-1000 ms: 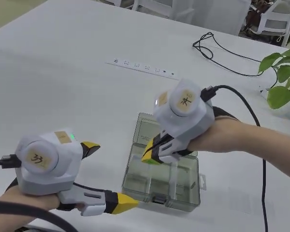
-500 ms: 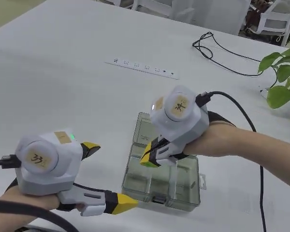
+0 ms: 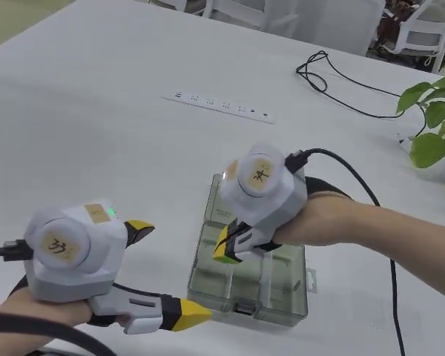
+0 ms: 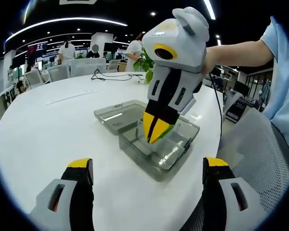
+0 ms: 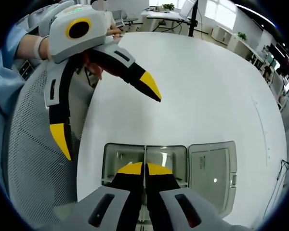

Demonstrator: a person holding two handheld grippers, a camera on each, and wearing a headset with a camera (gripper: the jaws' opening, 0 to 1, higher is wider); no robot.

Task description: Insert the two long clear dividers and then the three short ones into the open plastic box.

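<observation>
Right tool (image 3: pixel 222 251) pinches a clear divider (image 5: pixel 145 153) low inside the plastic box (image 3: pixel 278 305); left tool (image 3: pixel 170 268) gapes open, lower left. Tilted, the divider could wedge askew instead of seating.

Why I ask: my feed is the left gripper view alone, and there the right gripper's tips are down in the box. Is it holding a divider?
Observer: Yes. The right gripper view shows the right gripper with its jaws shut on a clear divider, seen edge-on, standing across the plastic box.
Operator: Where along the box?
Observer: About halfway along the tray; the open lid lies flat beside it.
Operator: And my left gripper?
Observer: In the head view the left gripper sits left of the box, jaws open, one tip near its front corner.
</observation>
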